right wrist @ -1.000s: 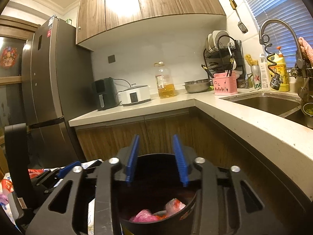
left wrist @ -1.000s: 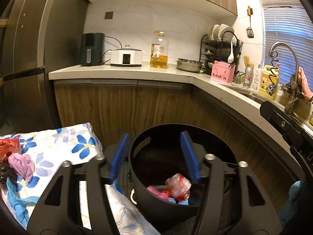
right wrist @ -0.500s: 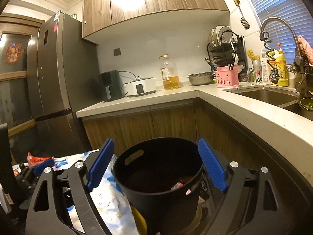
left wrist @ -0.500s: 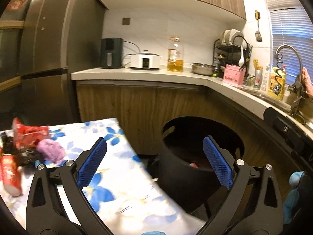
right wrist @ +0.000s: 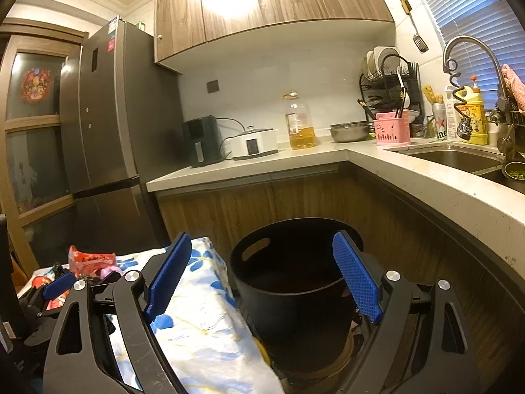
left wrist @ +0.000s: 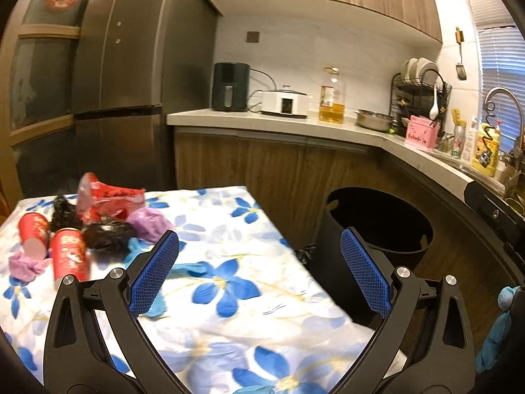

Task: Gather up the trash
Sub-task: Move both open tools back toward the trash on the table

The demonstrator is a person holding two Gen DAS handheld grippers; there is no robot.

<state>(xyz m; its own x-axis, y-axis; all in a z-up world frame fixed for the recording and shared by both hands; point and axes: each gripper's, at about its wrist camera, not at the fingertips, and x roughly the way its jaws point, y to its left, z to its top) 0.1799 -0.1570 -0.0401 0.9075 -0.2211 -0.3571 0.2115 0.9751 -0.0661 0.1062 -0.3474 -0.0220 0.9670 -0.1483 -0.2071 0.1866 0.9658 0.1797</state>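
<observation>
Toward the far left corner of the floral tablecloth [left wrist: 249, 298] lies the trash: two red paper cups [left wrist: 67, 256] on their sides, two crumpled black bags [left wrist: 106, 234], one red snack wrapper [left wrist: 105, 198] and two purple wads [left wrist: 147, 225], all bunched close together. The left gripper [left wrist: 259, 274] hangs over the cloth's near edge, jaws spread wide, holding nothing. Just beside the cloth's right edge stands one black trash bucket [right wrist: 295, 282]. The right gripper [right wrist: 261, 279] hovers before it, jaws equally wide and empty.

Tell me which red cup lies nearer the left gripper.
The right-hand red cup, beside the black bag; the other red cup lies farther left.
</observation>
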